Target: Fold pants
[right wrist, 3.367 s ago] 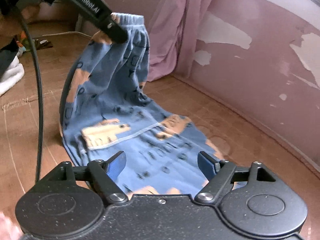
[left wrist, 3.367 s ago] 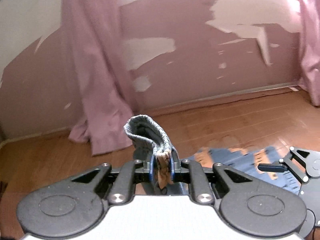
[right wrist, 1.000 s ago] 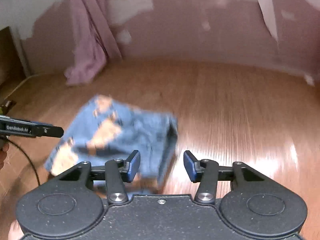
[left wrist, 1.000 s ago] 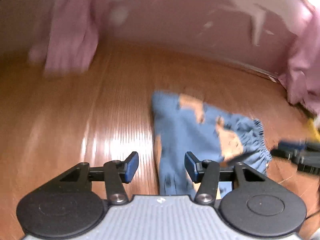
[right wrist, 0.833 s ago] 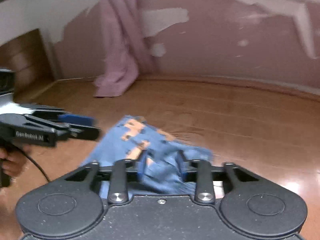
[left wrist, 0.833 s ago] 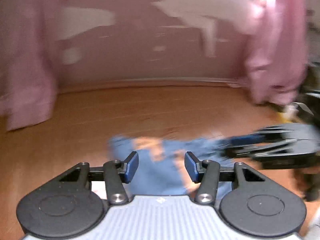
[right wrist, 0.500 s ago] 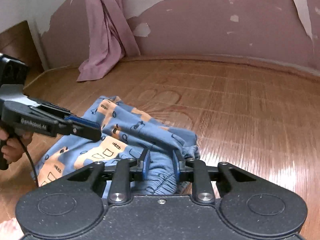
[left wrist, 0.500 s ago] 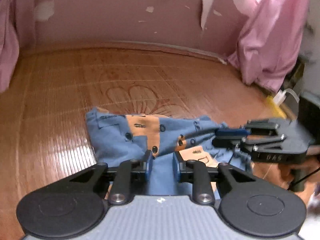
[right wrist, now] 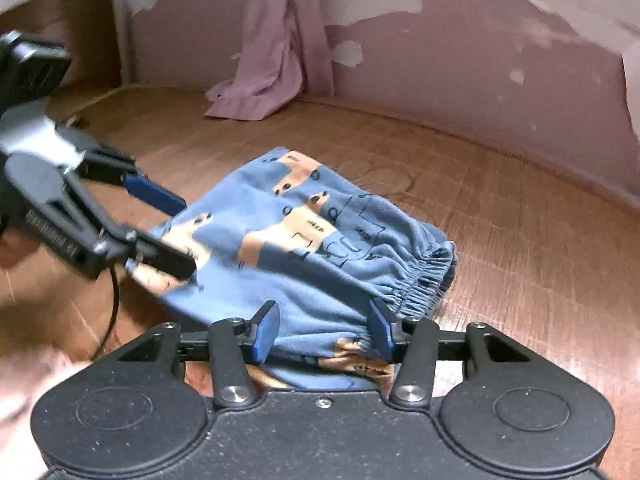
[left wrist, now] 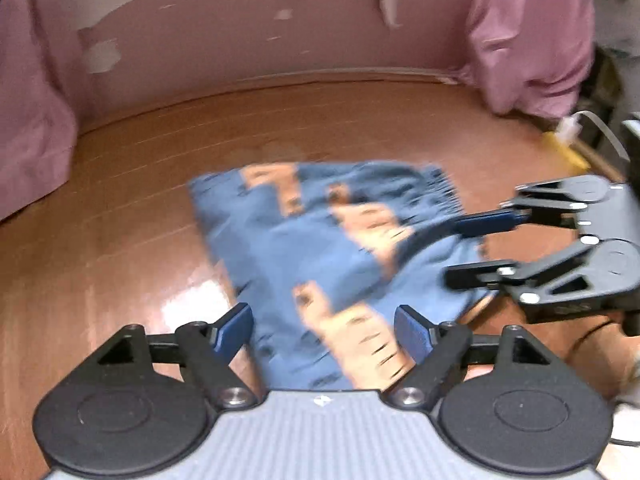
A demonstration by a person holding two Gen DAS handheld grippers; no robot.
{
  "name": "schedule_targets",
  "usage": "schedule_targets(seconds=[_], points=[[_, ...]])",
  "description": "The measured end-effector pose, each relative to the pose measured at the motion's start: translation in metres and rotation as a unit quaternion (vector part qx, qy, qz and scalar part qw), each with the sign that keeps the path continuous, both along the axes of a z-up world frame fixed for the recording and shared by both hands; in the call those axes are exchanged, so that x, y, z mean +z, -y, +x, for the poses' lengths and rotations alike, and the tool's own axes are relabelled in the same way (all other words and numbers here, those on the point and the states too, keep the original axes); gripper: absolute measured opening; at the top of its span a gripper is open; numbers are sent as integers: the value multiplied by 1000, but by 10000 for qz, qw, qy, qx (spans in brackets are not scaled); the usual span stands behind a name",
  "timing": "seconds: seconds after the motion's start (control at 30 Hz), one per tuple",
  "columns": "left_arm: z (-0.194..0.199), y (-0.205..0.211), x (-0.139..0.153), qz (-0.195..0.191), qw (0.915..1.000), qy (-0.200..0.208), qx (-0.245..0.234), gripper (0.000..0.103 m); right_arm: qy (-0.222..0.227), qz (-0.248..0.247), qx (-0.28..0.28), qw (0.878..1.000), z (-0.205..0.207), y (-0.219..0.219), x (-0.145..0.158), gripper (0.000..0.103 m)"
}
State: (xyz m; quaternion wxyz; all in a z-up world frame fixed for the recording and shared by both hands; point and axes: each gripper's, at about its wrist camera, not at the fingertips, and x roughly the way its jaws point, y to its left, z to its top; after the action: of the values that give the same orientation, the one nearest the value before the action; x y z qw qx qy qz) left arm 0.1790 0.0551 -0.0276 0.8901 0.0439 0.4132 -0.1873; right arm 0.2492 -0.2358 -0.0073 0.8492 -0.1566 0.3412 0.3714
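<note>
Looking across the wooden floor (right wrist: 500, 216), I have it filling most of both views, glossy and brown, running out to a pink wall (right wrist: 460, 52) with pale patches where the paint has peeled. Pink curtains hang down to the floor: one bunched at the wall in my right view (right wrist: 276, 52), another at the far right of my left view (left wrist: 532, 32), and a third at that view's left edge (left wrist: 28, 120).

The pants (right wrist: 312, 240) lie on the floor between my two tools, folded into a compact blue bundle printed with tan shapes and dark outlines. The gathered elastic waistband (right wrist: 420, 276) sits along the bundle's right edge in my right view. The left view is smeared by motion blur, so the print there is hard to read.

My left tool (left wrist: 324, 334) has its blue-padded fingers spread wide, with the near end of the bundle showing between them; I cannot tell if the pads touch the cloth. My right tool (right wrist: 324, 330) is spread as well, its fingers standing on either side of the near edge of the fabric, gripping nothing. Each tool shows up in the other's camera, hovering just at the side of the bundle.

A black cable (right wrist: 112, 312) trails down from my left tool to the floor.
</note>
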Motion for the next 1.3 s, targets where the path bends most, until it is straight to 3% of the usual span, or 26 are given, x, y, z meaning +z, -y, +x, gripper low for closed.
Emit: schedule_targets(seconds=[0.07,0.13,0.23,0.4,0.53,0.9,1.3], points=[[0,-10,-6,-25,9991,-290,321,84,83,-170,53,9998,-4,-6,0,53],[-1,-26,-8,-314,9965,-479,607,85,53,-146,84,9998,-7,-5,4,58],[-4,-38,0,-438,9946,-443,827,87,-13,183,-63,9998,-11,5,13,76],[-10,-47,6,-575,9917,-459,1058,92,-183,496,-443,9976,-7,19,20,83],[-12,-47,5,-651,9882,-469,1302,101,-140,625,-735,9952,-1,24,22,100],[-10,-40,8,-560,9891,-397,1300,103,-406,819,-1231,9882,11,38,13,102],[-14,-36,7,-624,9859,-387,1505,103,-547,783,-1263,9874,15,39,9,102]])
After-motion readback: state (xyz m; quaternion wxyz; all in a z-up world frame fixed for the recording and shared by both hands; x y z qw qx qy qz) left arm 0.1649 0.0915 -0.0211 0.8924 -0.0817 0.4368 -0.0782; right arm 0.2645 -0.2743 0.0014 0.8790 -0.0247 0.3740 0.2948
